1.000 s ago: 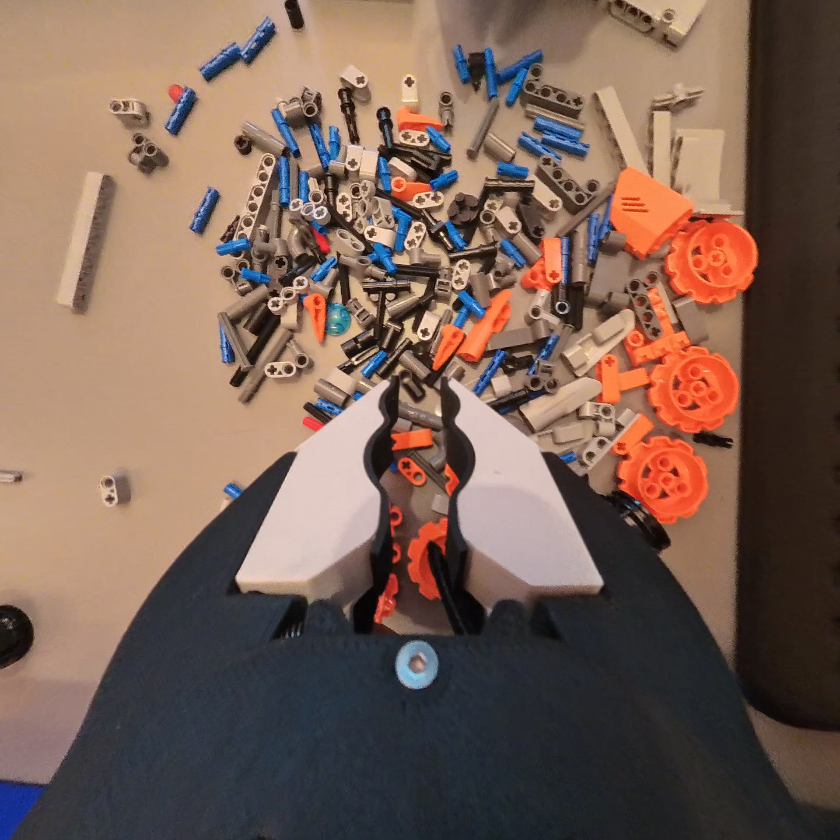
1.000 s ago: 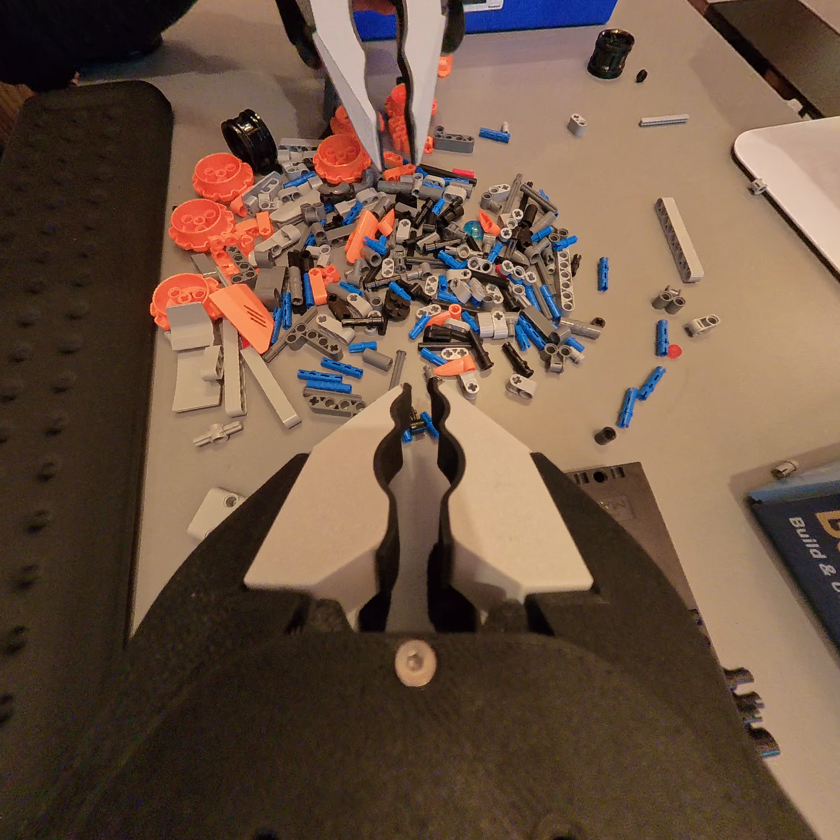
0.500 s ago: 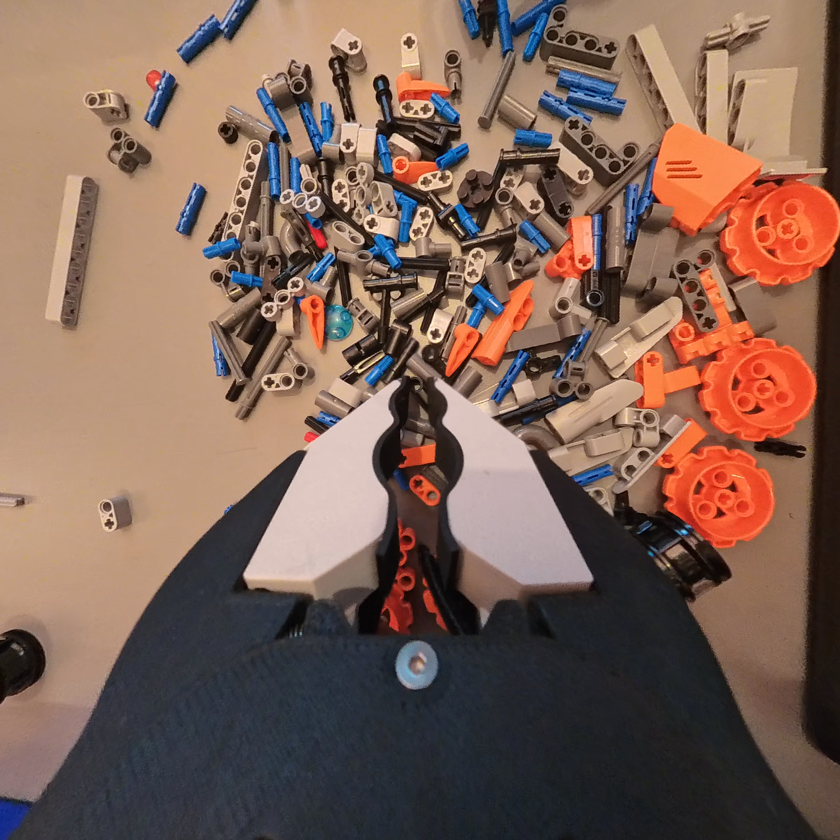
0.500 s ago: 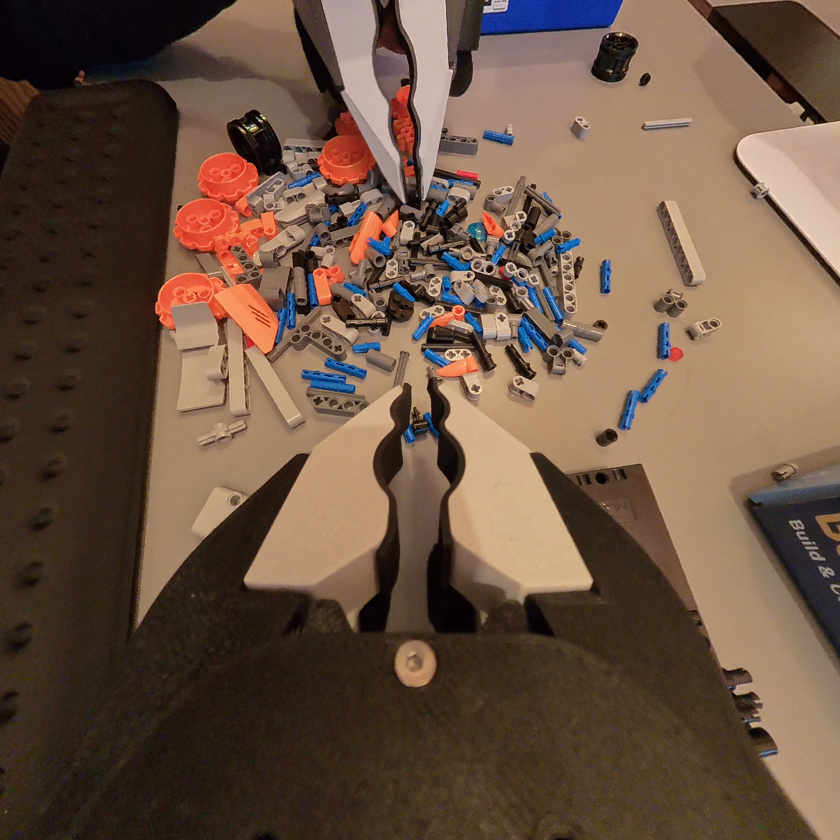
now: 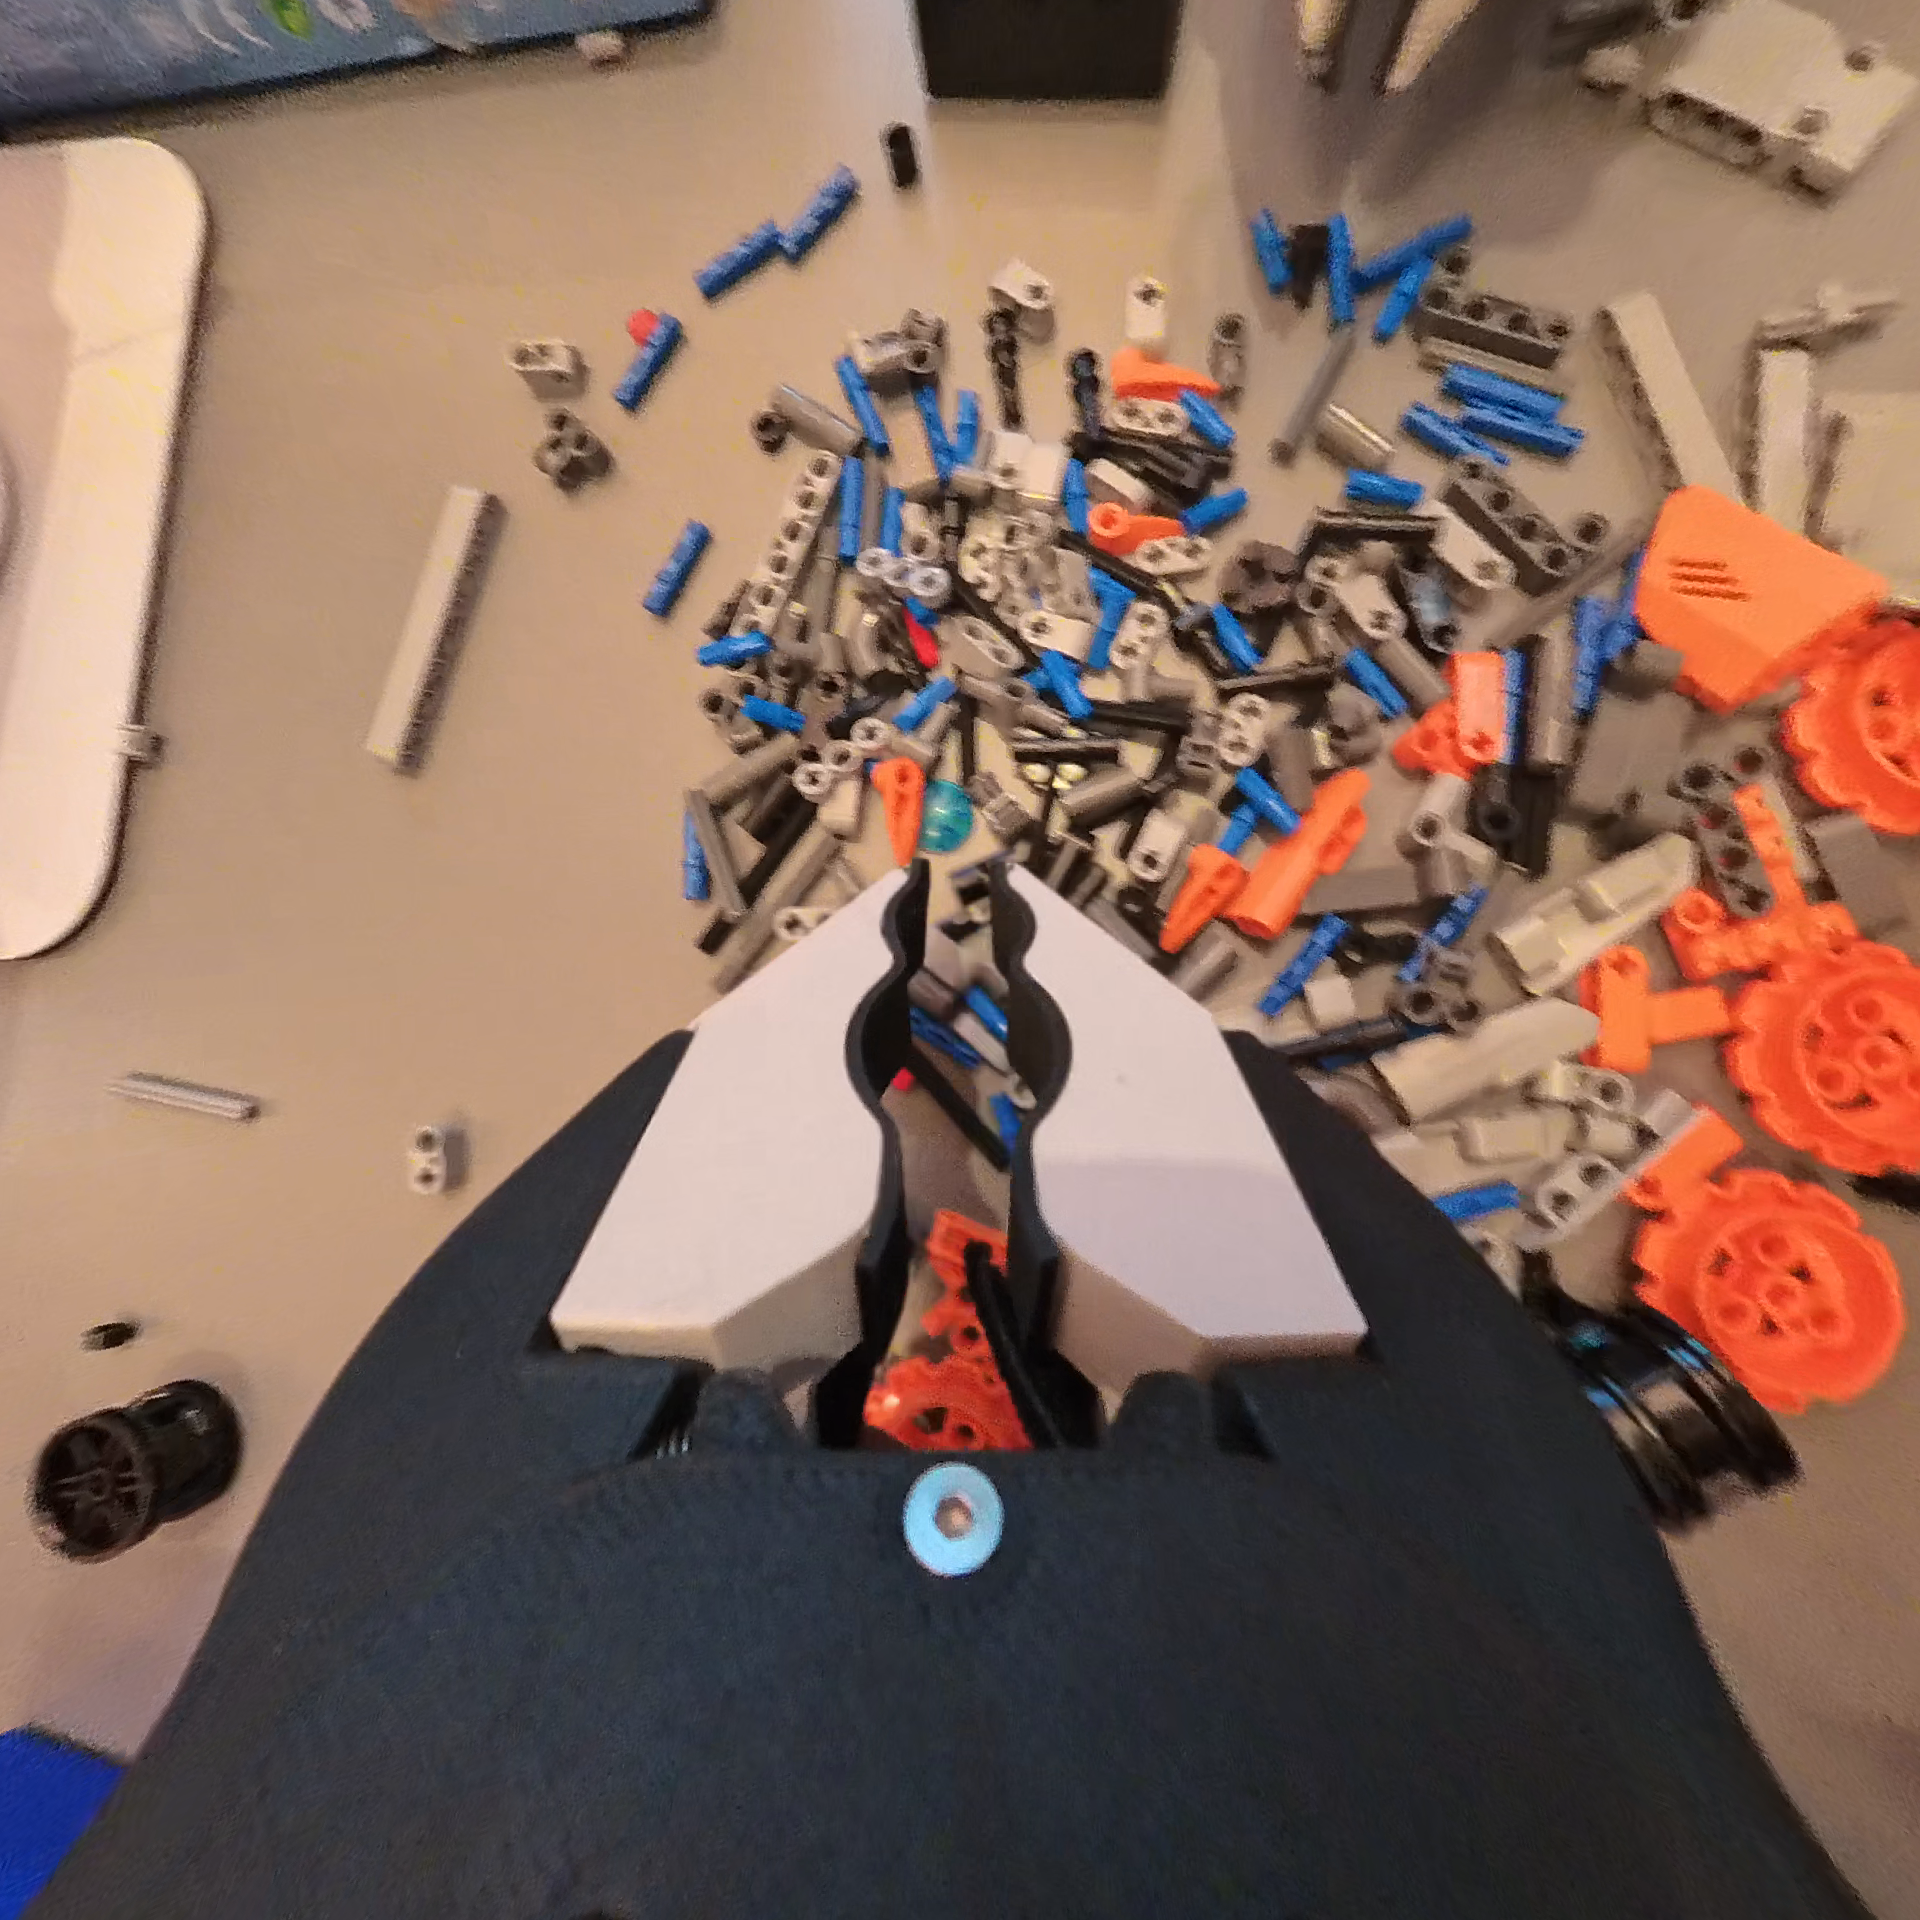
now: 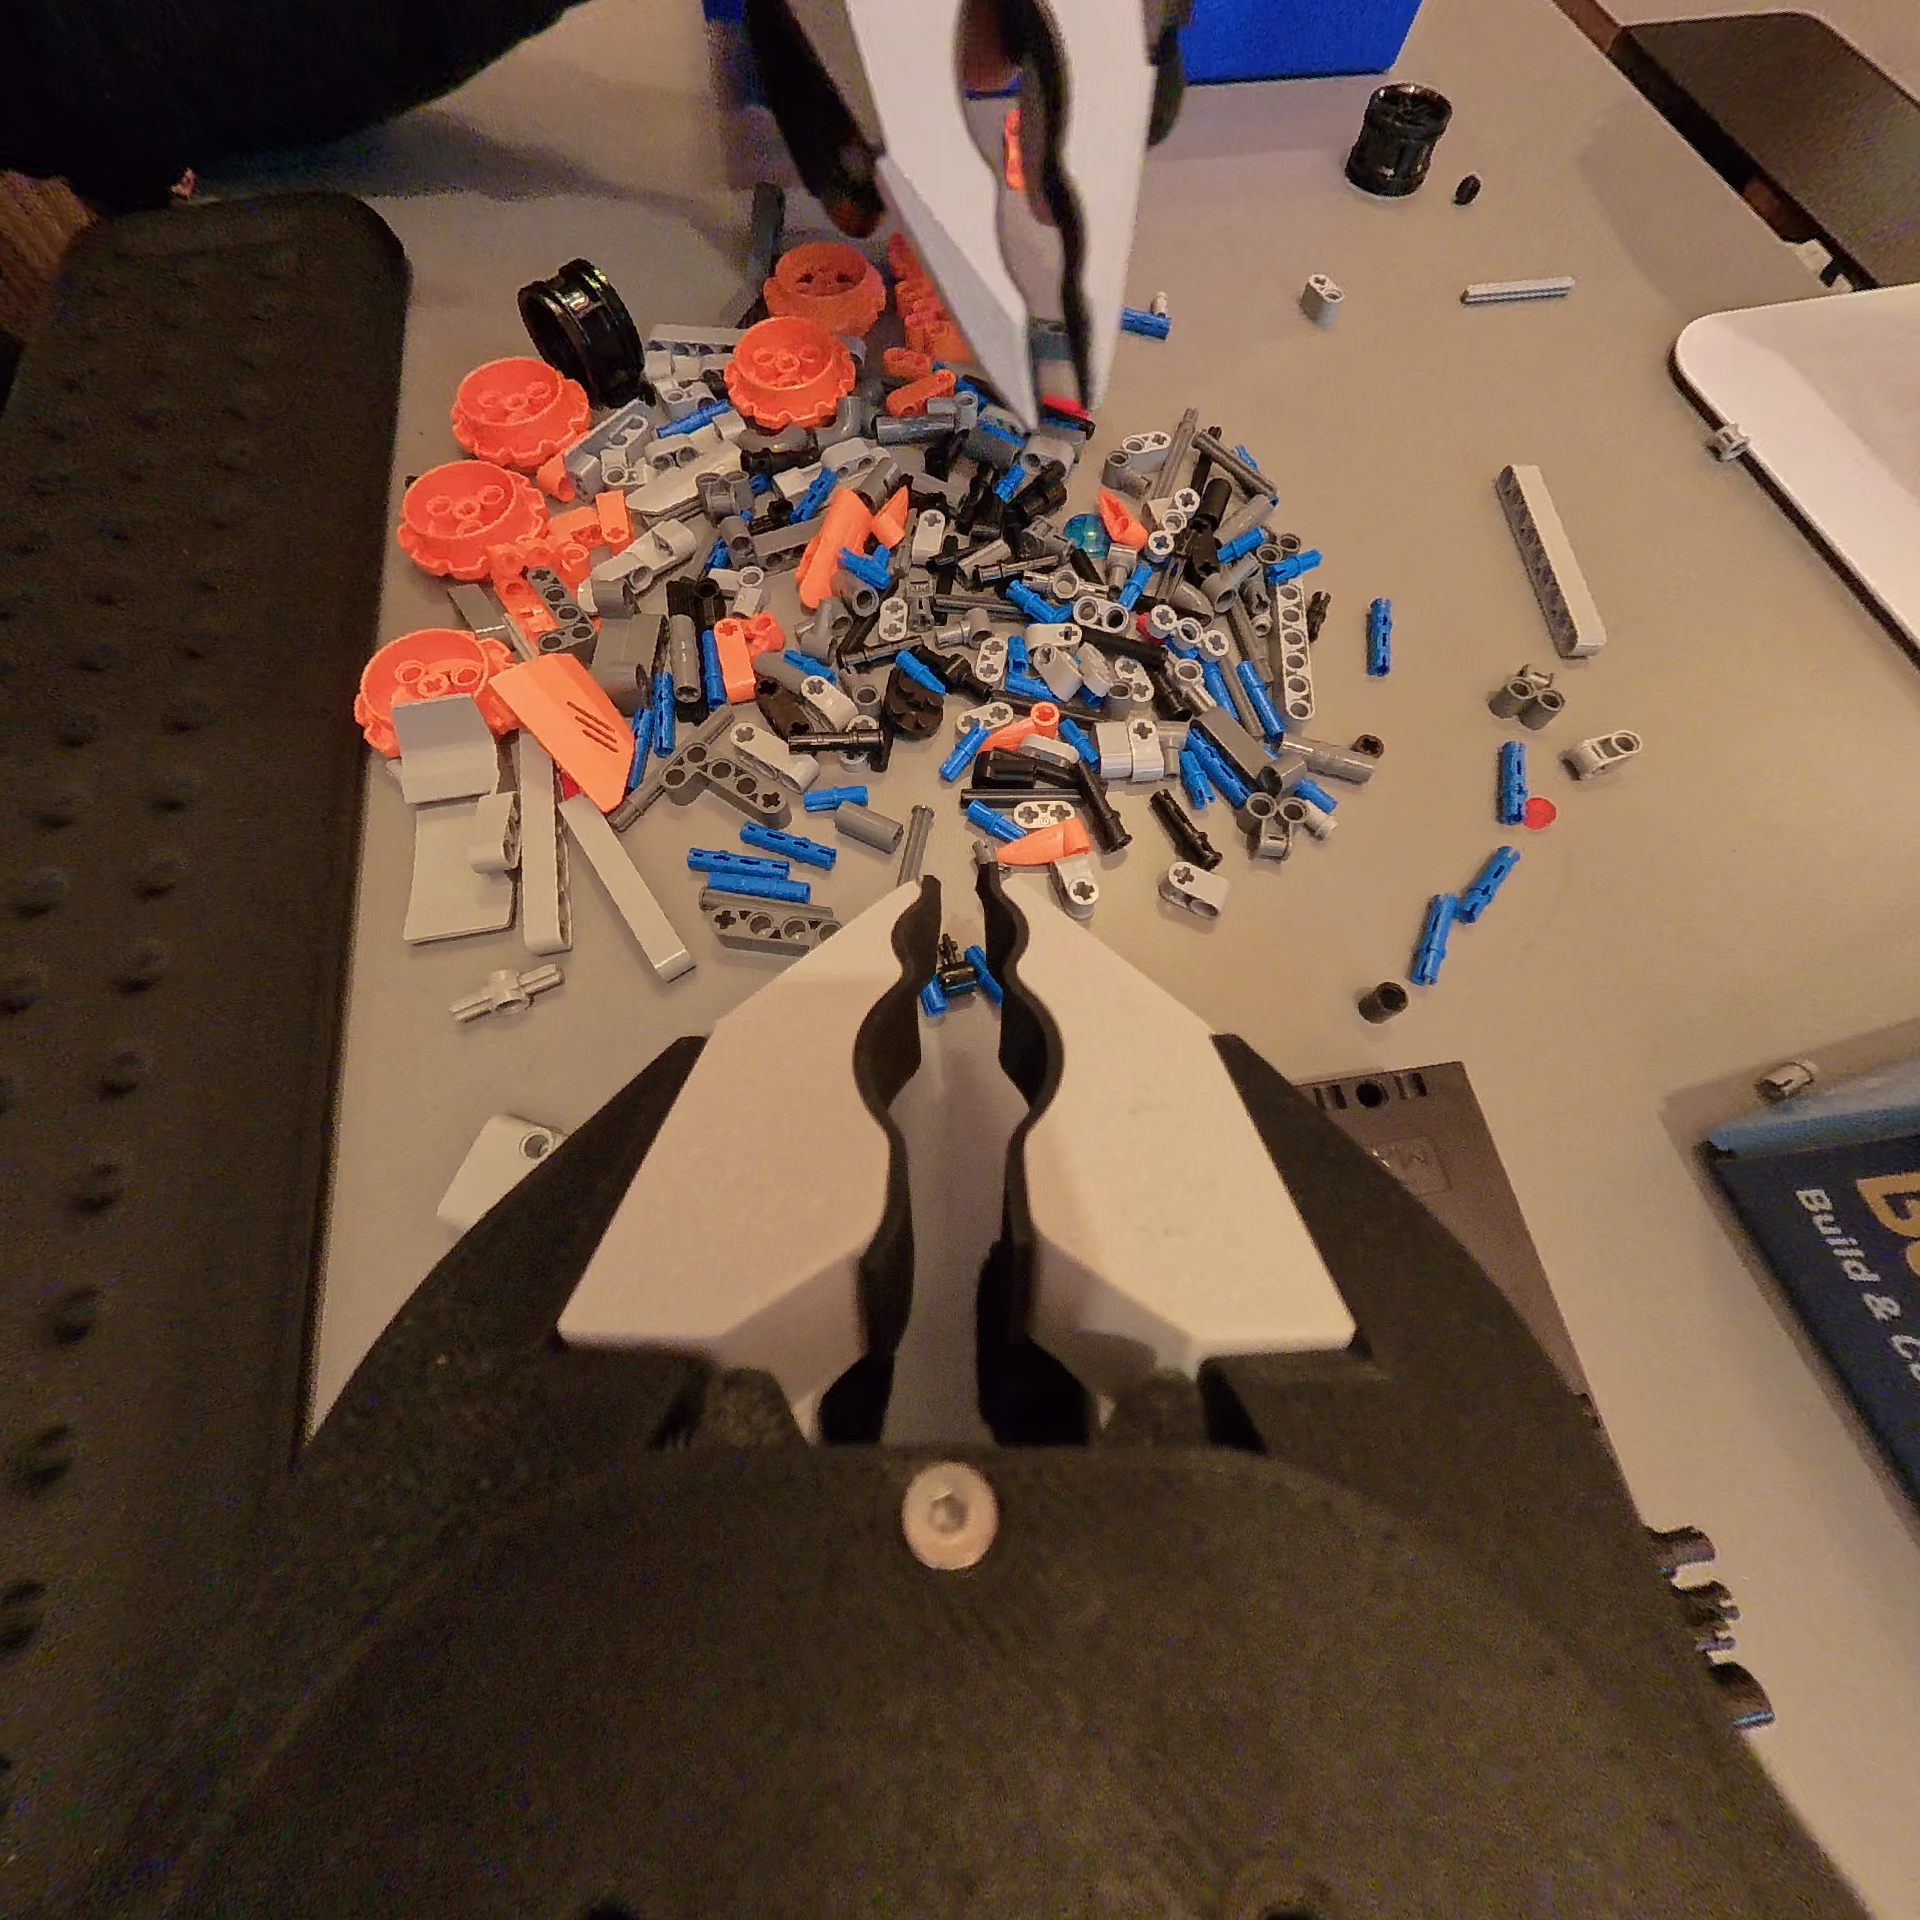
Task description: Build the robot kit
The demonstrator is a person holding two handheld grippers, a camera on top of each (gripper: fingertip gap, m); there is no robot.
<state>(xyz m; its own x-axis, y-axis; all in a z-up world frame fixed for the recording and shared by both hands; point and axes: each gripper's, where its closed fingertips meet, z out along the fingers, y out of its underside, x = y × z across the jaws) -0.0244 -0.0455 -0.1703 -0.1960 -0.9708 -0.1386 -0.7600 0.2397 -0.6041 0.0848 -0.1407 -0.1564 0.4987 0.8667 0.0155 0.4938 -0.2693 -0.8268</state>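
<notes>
A pile of small building pieces in blue, grey, black and orange lies on the grey table; it also shows in the right wrist view. My left gripper hovers over the pile's near edge, jaws almost closed on a small grey piece. In the right wrist view the left gripper hangs above the pile's far side with the grey piece between its fingers. My right gripper is narrowly open and empty, above two blue pins at the pile's near edge.
Several orange wheels and a black rim lie by a black foam mat. A long grey beam, a white board, a blue booklet, a dark grey plate and a small black wheel lie around. Tip to tip, the grippers are about 15 centimetres apart. Between my right fingertips and the dark grey plate there is roughly 10 centimetres.
My left gripper narrowed its jaws in the pile, then rose and shifted sideways over it, with the grey piece between its fingers. The right gripper has stayed still.
</notes>
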